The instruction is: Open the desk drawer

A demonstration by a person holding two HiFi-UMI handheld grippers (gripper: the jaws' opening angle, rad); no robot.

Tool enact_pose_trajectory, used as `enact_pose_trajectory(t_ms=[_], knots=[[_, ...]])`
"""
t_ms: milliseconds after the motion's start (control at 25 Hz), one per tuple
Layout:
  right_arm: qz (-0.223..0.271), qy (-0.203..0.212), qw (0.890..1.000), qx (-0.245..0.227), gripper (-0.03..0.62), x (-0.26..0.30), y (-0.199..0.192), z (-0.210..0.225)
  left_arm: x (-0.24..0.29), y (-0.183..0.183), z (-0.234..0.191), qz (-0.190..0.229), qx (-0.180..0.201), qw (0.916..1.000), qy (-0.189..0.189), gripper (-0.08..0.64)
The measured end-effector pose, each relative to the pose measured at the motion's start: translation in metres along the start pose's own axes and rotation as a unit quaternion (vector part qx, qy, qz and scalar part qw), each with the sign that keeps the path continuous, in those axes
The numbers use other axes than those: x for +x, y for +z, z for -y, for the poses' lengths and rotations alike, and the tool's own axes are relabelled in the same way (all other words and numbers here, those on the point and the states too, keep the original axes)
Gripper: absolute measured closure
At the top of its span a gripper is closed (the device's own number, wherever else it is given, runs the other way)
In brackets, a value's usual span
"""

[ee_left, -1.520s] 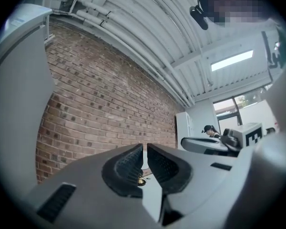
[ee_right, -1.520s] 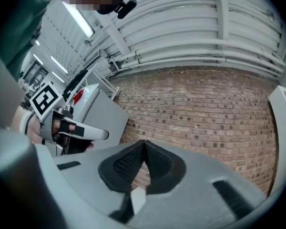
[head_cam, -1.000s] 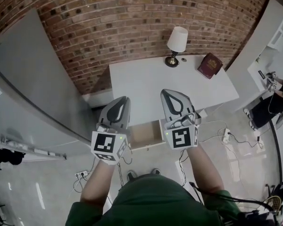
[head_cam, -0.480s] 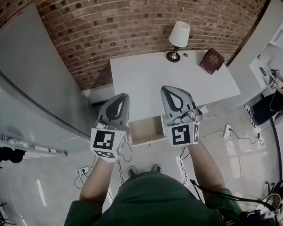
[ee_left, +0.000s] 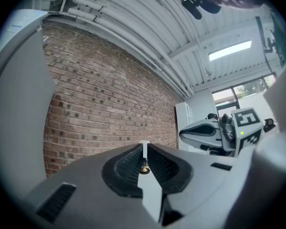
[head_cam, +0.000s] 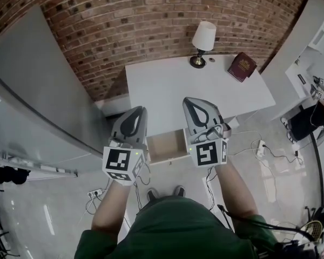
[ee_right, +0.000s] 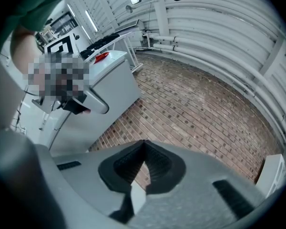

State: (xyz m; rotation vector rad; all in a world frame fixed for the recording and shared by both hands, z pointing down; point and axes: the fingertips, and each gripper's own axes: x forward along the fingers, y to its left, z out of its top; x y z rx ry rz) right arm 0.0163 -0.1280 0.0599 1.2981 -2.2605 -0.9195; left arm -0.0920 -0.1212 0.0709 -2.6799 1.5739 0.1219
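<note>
Drawer (head_cam: pixel 167 145) stands pulled open below the white desk (head_cam: pixel 167 85) (left hand-held gripper (head_cam: pixel 143 110) and right hand-held gripper (head_cam: pixel 186 100) both closed, empty).

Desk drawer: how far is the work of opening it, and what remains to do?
Done: the desk drawer stands pulled out from the white desk, with its wooden inside showing. In hand: nothing. The left gripper and the right gripper hover on either side of the drawer, off it, jaws together and empty. Left: probably nothing, unless it should come out further.
</note>
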Motion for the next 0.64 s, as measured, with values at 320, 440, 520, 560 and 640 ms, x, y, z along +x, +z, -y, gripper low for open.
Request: enact_pose_trajectory(t_ms=[320, 440, 520, 560, 640], knots=[[-0.002, 0.002, 1.0, 0.006, 0.592, -0.012, -0.013, 0.001, -0.003, -0.008, 0.013, -0.008, 0.0, 1.0, 0.006, 0.54], [-0.001, 0.004, 1.0, 0.009, 0.591, -0.013, -0.017, 0.002, -0.001, -0.01, 0.018, -0.01, 0.001, 0.9999, 0.008, 0.54], [0.001, 0.005, 1.0, 0.008, 0.592, -0.015, -0.02, 0.004, 0.002, -0.012, 0.021, -0.012, 0.0, 0.9999, 0.009, 0.54], [0.002, 0.006, 1.0, 0.008, 0.592, -0.015, -0.021, 0.005, 0.003, -0.013, 0.022, -0.013, 0.0, 0.9999, 0.009, 0.54], [0.002, 0.008, 1.0, 0.008, 0.591, -0.017, -0.025, 0.007, 0.005, -0.016, 0.026, -0.015, -0.001, 0.9998, 0.011, 0.54]])
